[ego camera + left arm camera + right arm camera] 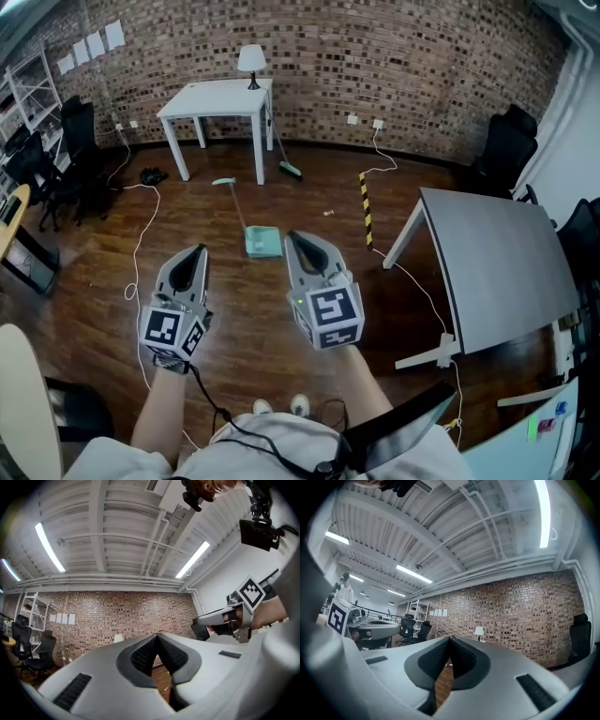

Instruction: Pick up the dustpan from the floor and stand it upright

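A pale green dustpan [262, 241] lies flat on the wooden floor, its long thin handle [234, 203] running away toward the white table. My left gripper [198, 251] hangs in the air to the near left of the pan, shut and empty. My right gripper [294, 236] is held just to the right of the pan, above the floor, also shut with nothing in it. In the left gripper view the jaws [158, 637] meet at the tips, and the right gripper [220, 618] shows at the right. The right gripper view shows its jaws [450, 640] closed, pointing level at the brick wall.
A white table [217, 101] with a lamp [251, 63] stands by the brick wall, a green broom [287, 161] leaning beside it. A grey table [492, 267] fills the right. A white cable [139, 248] and a yellow-black strip [366, 208] lie on the floor. Office chairs [70, 159] stand at the left.
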{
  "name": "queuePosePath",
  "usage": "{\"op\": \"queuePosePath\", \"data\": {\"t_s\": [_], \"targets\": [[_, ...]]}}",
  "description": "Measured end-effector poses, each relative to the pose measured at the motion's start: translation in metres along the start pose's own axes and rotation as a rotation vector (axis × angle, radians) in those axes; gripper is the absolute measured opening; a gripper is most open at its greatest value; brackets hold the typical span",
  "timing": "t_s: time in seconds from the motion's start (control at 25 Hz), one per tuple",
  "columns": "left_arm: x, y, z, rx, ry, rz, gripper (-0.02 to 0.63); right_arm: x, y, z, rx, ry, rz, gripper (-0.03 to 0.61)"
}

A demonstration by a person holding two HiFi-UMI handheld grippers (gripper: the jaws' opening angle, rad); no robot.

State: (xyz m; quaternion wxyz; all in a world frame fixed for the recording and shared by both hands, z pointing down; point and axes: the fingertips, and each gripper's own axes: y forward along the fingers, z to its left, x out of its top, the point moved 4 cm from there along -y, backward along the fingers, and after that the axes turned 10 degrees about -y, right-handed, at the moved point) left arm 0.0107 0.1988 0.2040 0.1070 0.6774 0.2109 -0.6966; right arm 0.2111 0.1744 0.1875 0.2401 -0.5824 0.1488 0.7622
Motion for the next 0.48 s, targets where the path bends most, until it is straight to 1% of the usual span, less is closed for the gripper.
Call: {"op": "queuePosePath", "data": {"t_s": [0.32,0.48], "targets": [[0.005,-0.008,0.004,0.0,0.022,0.009,-0.005,0.011,0.001,0.006,0.005,-0.016,-0.022,-0.021],[0.005,-0.01,0.003,0.003,0.025,0.004,-0.005,0.01,0.0,0.009,0.01,-0.015,-0.019,-0.021]]}}
